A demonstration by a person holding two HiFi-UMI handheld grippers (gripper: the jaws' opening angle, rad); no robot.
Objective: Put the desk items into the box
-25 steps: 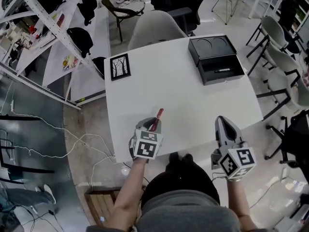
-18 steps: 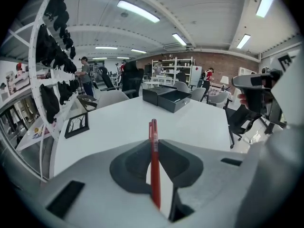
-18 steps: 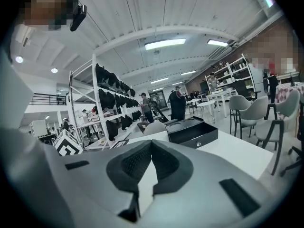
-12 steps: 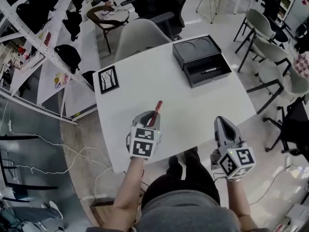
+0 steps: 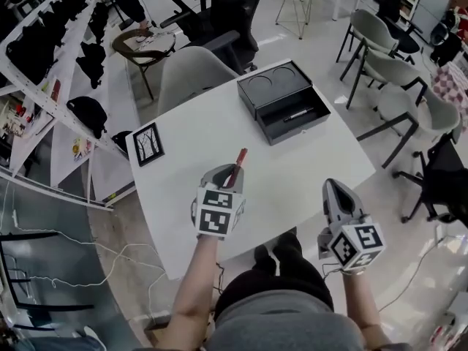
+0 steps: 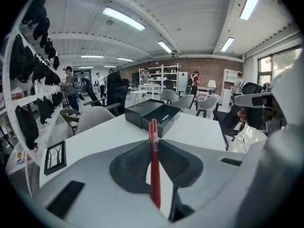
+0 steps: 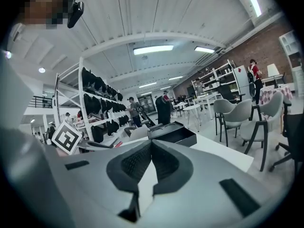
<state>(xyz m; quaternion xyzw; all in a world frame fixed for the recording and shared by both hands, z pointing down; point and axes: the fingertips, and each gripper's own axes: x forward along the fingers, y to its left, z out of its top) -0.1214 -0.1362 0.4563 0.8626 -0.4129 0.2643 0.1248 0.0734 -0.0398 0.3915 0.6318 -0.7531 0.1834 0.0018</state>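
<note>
My left gripper (image 5: 225, 175) is shut on a red pen (image 5: 238, 163), held above the near part of the white table (image 5: 190, 134). The pen (image 6: 154, 165) runs up between the jaws and sticks out past their tips toward the open black box (image 6: 151, 113). That box (image 5: 284, 101) stands at the table's far right, with a black pen (image 5: 298, 114) lying in its near compartment. A small framed tree picture (image 5: 148, 144) lies at the table's left edge. My right gripper (image 5: 333, 187) hovers off the table's near right side, its jaws (image 7: 151, 144) shut on nothing.
A grey chair (image 5: 191, 75) is tucked in at the table's far side. More chairs (image 5: 384, 64) stand to the right, and a shelf rack (image 5: 51, 57) with dark items runs along the left. People stand in the background of the left gripper view.
The left gripper with the red pen now stands nearer the box. The head view has swung, so table and box sit further left in it. The right gripper has hardly moved.
</note>
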